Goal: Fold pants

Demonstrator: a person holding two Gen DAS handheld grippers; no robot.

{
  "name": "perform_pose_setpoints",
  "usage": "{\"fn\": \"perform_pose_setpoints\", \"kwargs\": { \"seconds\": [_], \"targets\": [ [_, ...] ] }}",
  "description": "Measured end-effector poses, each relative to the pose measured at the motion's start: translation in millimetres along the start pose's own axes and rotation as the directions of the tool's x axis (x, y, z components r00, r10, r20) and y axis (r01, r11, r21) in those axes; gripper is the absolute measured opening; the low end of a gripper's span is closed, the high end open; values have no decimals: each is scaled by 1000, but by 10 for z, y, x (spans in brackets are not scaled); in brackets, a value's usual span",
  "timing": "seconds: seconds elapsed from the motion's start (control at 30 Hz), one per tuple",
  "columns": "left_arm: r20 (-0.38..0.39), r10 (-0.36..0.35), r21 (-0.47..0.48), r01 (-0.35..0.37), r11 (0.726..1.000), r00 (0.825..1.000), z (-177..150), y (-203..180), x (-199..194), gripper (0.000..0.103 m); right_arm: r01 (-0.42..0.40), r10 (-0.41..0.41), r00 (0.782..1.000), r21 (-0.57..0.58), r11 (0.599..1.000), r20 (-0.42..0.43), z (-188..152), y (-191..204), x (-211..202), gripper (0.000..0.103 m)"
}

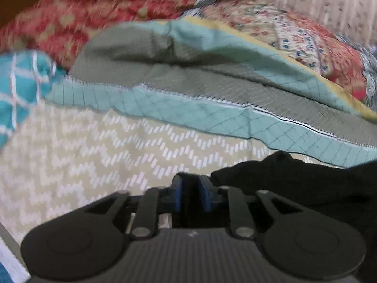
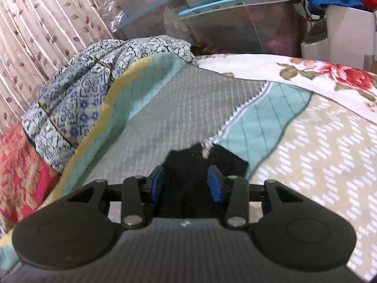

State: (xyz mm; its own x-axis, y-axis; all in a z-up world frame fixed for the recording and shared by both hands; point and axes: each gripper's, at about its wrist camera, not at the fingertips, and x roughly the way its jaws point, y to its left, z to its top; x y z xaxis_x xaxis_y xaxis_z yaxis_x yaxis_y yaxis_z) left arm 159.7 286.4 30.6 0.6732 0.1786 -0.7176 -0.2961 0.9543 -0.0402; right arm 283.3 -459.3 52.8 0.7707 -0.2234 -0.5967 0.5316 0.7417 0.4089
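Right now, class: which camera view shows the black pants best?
The left wrist view: the black pants spread across its lower right, beside the left gripper. The right wrist view shows only a small bunch between the right gripper's fingers.

Landmark: grey-and-teal quilted blanket (image 2: 150, 108) spread on the beige zigzag-patterned bedsheet (image 2: 318, 155). Black cloth pants (image 2: 188, 165) lie at its near edge, partly on it. Blue-and-white patterned fabric bundle (image 2: 77, 99) sits left of it. Translucent plastic storage bins (image 2: 235, 23) stand behind it.
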Motion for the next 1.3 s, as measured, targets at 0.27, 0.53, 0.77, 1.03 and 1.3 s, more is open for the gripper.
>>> {"fn": "perform_pose_setpoints", "kwargs": {
  "seconds": [0.27, 0.53, 0.77, 1.03, 1.3],
  "targets": [
    [69, -73, 221, 56, 974, 995, 153, -411, 132, 74, 28, -49, 991, -164, 986, -123, 34, 593, 611, 45],
    [-3, -50, 407, 47, 912, 999, -135, -649, 556, 9, 185, -221, 963, -220, 958, -153, -109, 580, 1018, 13],
    [160, -60, 357, -1, 934, 985, 4, -654, -54, 8, 21, -21, 997, 0, 1000, -73, 180, 184, 392, 8],
    [303, -80, 275, -6, 961, 950, -123, -419, -1131, 8, -175, 181, 983, 261, 949, 1, 529, -534, -764, 5],
    [271, -138, 242, 71, 968, 953, -956, -191, -1874, 8, -228, 231, 973, 312, 922, 25, 61, -1777, -2056, 5]
  ]
}}
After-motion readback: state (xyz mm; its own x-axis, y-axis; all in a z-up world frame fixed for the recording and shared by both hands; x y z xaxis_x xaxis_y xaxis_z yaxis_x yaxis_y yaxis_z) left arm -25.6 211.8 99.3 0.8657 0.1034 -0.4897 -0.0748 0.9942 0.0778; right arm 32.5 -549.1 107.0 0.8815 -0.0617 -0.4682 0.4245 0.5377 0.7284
